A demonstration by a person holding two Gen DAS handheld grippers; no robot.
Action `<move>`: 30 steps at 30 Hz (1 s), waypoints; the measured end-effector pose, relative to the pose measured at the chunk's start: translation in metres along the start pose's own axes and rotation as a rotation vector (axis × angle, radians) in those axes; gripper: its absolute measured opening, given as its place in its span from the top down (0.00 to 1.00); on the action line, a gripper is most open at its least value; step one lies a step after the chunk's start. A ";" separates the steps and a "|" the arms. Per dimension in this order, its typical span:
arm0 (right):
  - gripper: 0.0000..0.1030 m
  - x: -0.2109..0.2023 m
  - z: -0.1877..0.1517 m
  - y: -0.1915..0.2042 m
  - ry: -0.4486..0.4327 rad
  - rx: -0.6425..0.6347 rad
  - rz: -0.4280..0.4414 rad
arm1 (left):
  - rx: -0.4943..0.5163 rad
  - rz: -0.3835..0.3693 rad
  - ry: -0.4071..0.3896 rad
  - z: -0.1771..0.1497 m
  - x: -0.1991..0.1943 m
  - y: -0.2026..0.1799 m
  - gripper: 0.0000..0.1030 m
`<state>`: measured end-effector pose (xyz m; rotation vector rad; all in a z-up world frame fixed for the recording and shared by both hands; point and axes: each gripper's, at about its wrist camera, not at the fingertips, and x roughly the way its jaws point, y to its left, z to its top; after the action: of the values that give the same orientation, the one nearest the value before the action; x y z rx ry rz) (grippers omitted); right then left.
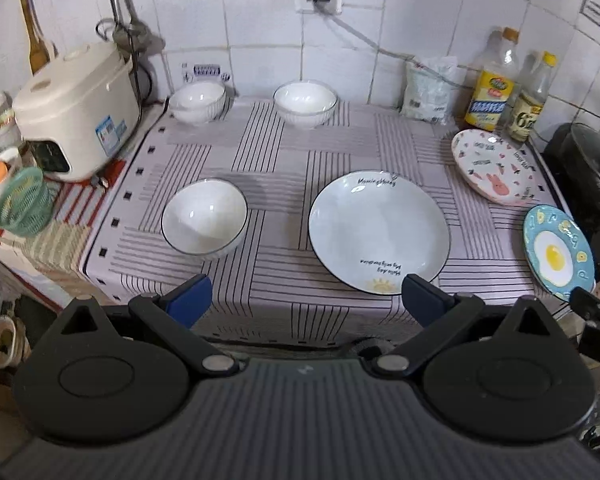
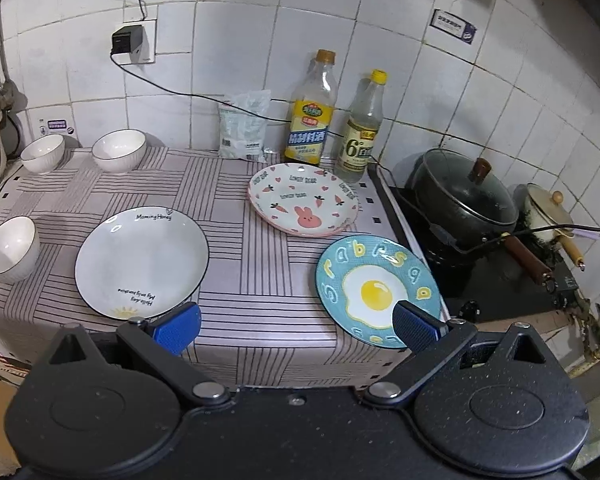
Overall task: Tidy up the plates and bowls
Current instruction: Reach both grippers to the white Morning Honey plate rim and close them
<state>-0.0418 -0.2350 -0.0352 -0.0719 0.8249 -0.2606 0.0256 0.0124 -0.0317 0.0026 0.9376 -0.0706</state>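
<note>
While both grippers hang before the cloth (image 1: 260, 152), left gripper (image 1: 306, 300) and right gripper (image 2: 296, 326) fingers stand apart, empty. White plate (image 1: 378, 232) lies mid-cloth; bowl (image 1: 204, 216) left of it.

Large white round plate with thin dark rim and small sun motif (image 1: 378, 230), lying flat near the front edge of the surface. Black-rimmed white ribbed bowl (image 1: 204, 217), upright, to its left. Two white ribbed bowls (image 1: 197, 101) (image 1: 305, 103), upright, at the back. Pink-rimmed rabbit-and-carrot plate (image 2: 303, 199), at the right rear. Blue fried-egg plate (image 2: 378, 289), just in front of it, overhanging the front right corner.
</note>
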 end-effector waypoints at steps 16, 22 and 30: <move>0.05 0.067 -0.007 0.007 -0.077 0.032 0.212 | -0.013 -0.091 0.051 0.021 0.086 0.012 0.02; 0.12 0.113 -0.011 0.015 -0.055 0.117 0.322 | 0.011 -0.100 0.104 0.023 0.132 0.006 0.04; 0.30 0.168 -0.024 0.039 -0.003 0.193 0.488 | 0.019 -0.075 0.189 0.010 0.196 0.005 0.29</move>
<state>0.0573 -0.2393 -0.1781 0.3075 0.7850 0.1215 0.1495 0.0056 -0.1836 -0.0086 1.1263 -0.1512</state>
